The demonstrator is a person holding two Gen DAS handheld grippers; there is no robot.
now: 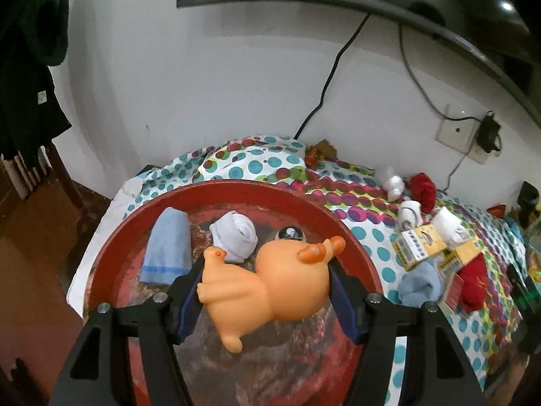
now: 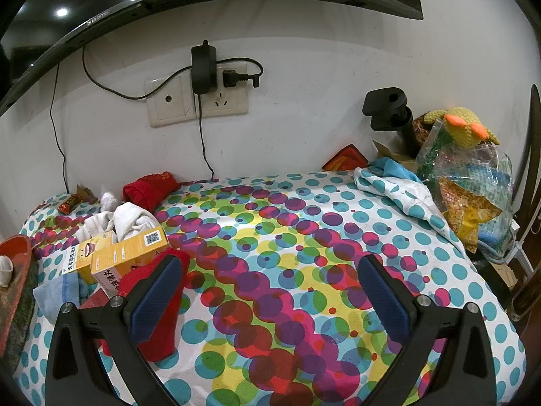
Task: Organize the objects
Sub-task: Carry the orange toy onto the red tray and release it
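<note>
Left wrist view: the left gripper [image 1: 267, 291] is clenched on an orange rubber chicken toy [image 1: 270, 282], its blue pads pressing the toy's body from both sides, the head and comb pointing forward and to the right. Whether the toy hangs clear of the surface below cannot be told. Directly beneath and ahead of the fingers lies a round red tray [image 1: 236, 189]. Just past the left finger, inside the tray, sits a folded light-blue cloth [image 1: 167, 248]; straight ahead is a rolled white sock [image 1: 235, 235], and beside it a small shiny ball [image 1: 290, 233], partly hidden behind the toy. Beyond the tray's right rim, on the dotted bedspread [image 1: 257, 165], lie yellow boxes [image 1: 419, 242], white socks, a red sock and a blue sock.

Right wrist view: the right gripper [image 2: 270, 291] stands released, jaws wide apart with nothing between them, over the dotted bedspread. Its left finger overlaps a red sock [image 2: 159, 308]. Further forward-left sit the yellow boxes, white socks and another red bundle [image 2: 148, 191]. Far forward-right, a knitted yellow toy [image 2: 463, 128] tops a plastic bag.
</note>
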